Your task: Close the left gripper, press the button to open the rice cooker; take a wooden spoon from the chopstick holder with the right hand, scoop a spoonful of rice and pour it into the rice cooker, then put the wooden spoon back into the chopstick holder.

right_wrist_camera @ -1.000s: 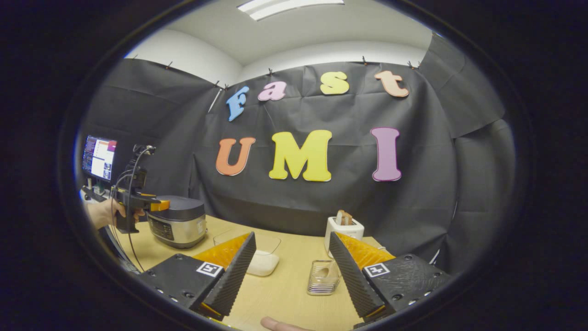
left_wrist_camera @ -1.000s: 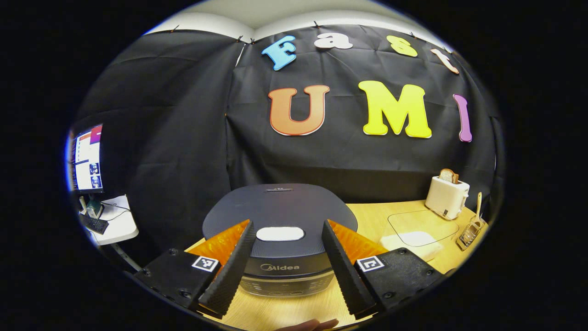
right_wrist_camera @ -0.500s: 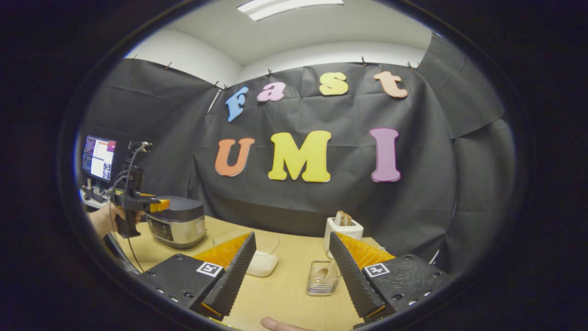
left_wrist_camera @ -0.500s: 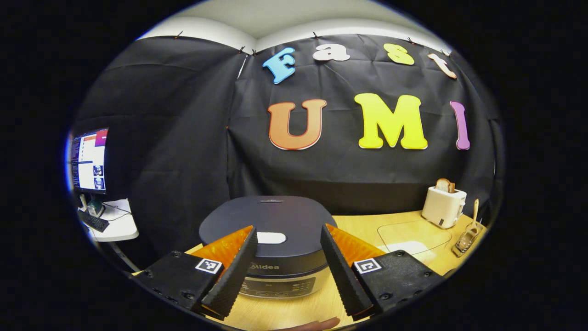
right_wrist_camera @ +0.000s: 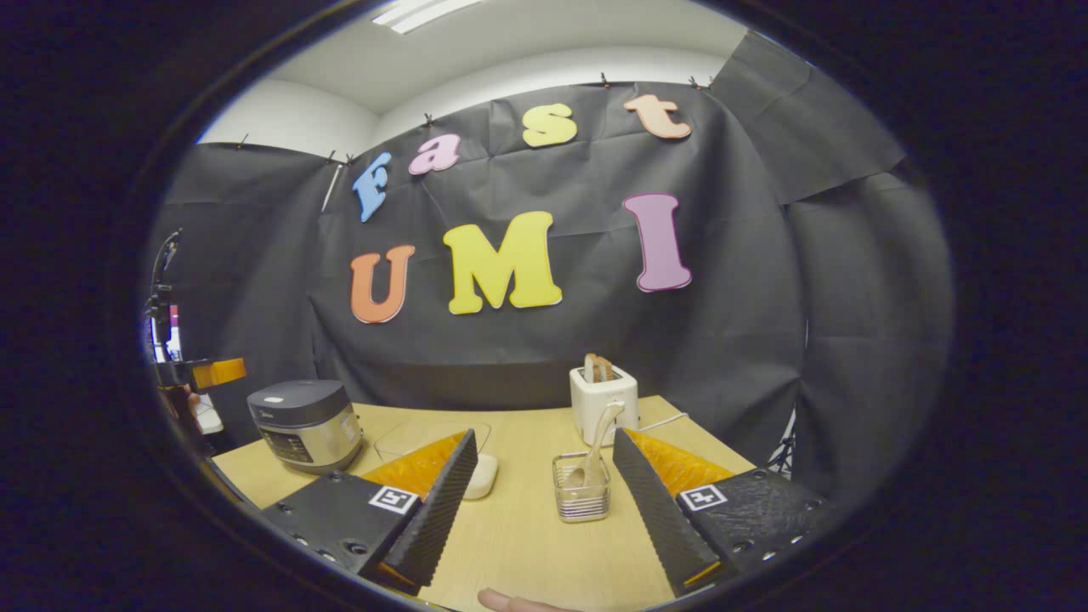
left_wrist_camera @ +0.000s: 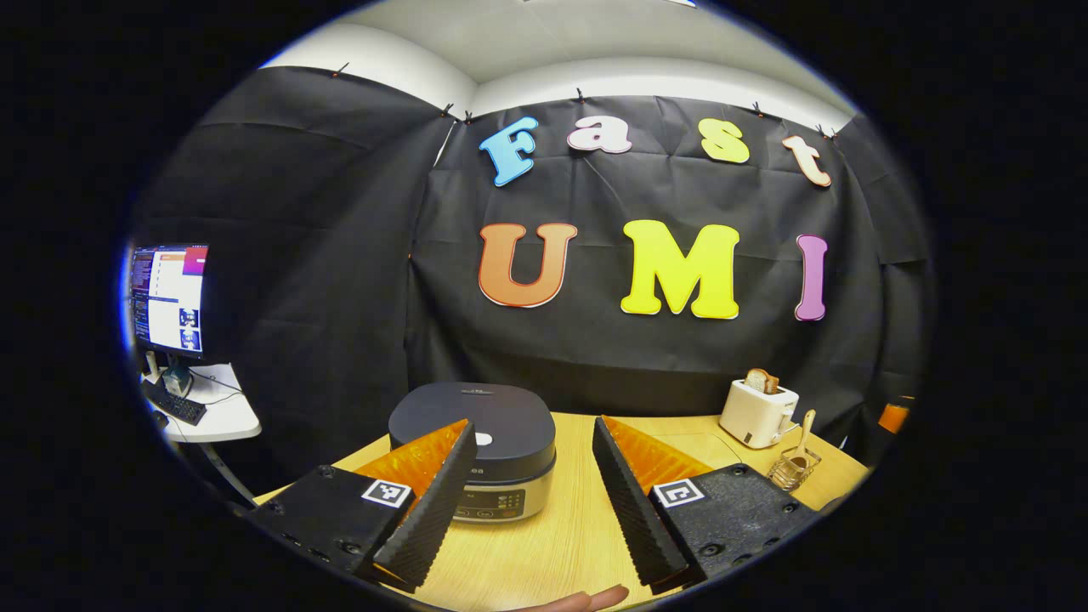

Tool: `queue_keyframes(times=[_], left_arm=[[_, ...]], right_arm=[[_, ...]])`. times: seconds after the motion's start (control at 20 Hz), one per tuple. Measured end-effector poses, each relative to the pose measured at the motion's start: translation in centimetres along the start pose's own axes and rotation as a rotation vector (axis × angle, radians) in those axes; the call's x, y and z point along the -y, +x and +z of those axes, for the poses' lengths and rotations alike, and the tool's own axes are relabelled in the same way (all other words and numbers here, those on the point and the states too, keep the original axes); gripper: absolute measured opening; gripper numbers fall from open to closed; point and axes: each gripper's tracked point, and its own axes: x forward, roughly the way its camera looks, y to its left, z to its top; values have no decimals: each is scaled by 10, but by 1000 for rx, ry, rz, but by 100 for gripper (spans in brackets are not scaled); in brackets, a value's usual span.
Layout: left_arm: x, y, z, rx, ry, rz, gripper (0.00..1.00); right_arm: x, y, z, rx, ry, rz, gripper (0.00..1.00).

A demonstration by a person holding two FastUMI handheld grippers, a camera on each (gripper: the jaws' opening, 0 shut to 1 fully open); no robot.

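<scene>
Now my left gripper [left_wrist_camera: 531,501], wide open and empty, has retreated from the dark lidded rice cooker [left_wrist_camera: 473,425] at 12 o'clock; its lid remains closed, button unpressed.

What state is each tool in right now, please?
Left tool: open, holding nothing, short of the rice cooker, whose lid is shut.
Right tool: open, holding nothing; the wooden spoon stands in the chopstick holder.

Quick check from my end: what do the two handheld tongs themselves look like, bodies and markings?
Both match. The left tongs and right tongs each have two wedge-shaped fingers with ribbed inner faces, translucent orange plastic behind them, and dark textured blocks with screws. Each block carries a small square black-and-white marker. In the right gripper view the left tongs show an orange front and a dark body.
</scene>
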Motion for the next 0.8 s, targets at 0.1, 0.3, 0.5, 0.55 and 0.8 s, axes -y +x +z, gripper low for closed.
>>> queue_keyframes(times=[0.1,0.3,0.5,0.55,0.8], left_arm=[[7,-15,-10,-17,1,-21,88],[33,-36,-42,-43,61,-111,88],[51,-44,-59,-59,90,-178,88],[53,-46,-57,-48,101,-187,88],[59,-49,-45,-1,98,-208,88]], right_arm=[[3,-4,1,6,-9,-28,92],[-12,-6,-7,-5,-20,-17,95],[-25,-3,-20,-38,-51,-9,96],[-27,-5,-22,-46,-54,-14,92],[-53,-20,-5,43,-99,25,92]])
